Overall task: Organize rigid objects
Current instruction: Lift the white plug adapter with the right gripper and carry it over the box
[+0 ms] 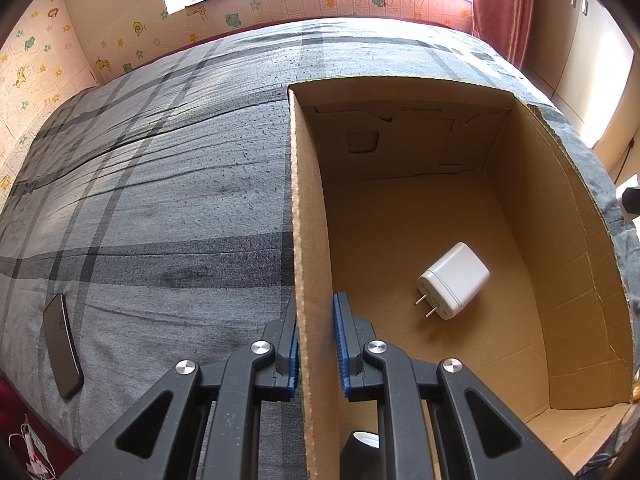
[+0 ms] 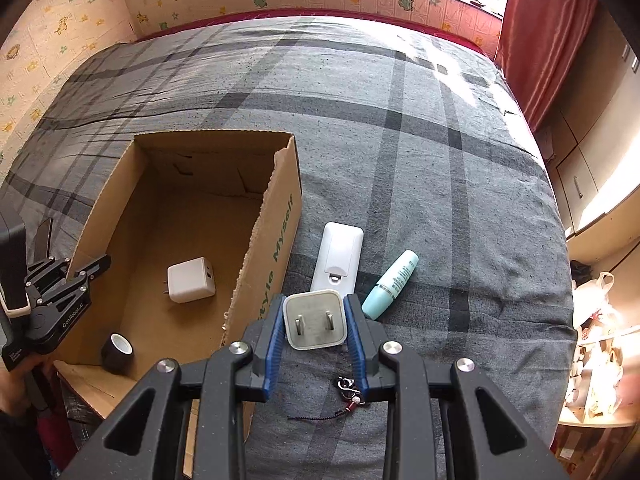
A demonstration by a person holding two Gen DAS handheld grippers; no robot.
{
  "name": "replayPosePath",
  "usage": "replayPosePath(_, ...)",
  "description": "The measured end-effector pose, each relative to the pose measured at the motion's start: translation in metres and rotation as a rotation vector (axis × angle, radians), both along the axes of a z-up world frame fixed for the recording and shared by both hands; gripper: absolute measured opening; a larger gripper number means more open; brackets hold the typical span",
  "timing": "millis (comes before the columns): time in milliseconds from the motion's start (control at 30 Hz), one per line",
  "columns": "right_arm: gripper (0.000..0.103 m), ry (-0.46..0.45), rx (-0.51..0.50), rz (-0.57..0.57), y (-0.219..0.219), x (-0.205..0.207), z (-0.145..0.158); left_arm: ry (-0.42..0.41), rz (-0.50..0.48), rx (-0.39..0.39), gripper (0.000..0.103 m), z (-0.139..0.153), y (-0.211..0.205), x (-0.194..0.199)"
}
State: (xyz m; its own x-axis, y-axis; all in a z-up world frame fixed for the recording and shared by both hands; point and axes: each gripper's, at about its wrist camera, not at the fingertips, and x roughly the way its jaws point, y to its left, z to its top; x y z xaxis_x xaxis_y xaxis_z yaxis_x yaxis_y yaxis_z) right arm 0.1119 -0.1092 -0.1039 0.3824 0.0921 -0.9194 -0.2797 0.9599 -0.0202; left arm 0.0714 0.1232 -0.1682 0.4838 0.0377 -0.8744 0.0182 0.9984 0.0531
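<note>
My right gripper [image 2: 314, 322] is shut on a small white plug adapter [image 2: 314, 320], prongs facing the camera, held above the bed just right of the cardboard box [image 2: 280, 216]. My left gripper [image 1: 316, 332] is shut on the box's left wall [image 1: 310, 240]; it also shows at the left edge of the right wrist view as the left gripper [image 2: 86, 270]. Inside the box lie a white charger [image 1: 454, 280], seen also as the charger [image 2: 190, 280], and a dark tape roll [image 2: 117, 353]. On the bed beside the box rest a white remote [image 2: 338, 258] and a teal tube [image 2: 392, 284].
The box stands on a grey plaid bed [image 2: 420, 140]. A dark phone [image 1: 62, 346] lies on the bed left of the box. A small keychain with a cord [image 2: 348, 390] lies under my right gripper. Red curtain [image 2: 540, 36] and cabinets stand at the right.
</note>
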Motion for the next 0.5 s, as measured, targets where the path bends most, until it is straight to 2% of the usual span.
replayPosePath(300, 0.03, 0.006, 0.015, 0.074, 0.043, 0.018, 0.002, 0.002, -0.001, -0.001, 0.016, -0.001, 0.001, 0.001)
replayPosePath(500, 0.03, 0.035, 0.014, 0.109, 0.071, 0.033, -0.01, 0.002, -0.004, 0.001, 0.016, -0.001, 0.001, 0.001)
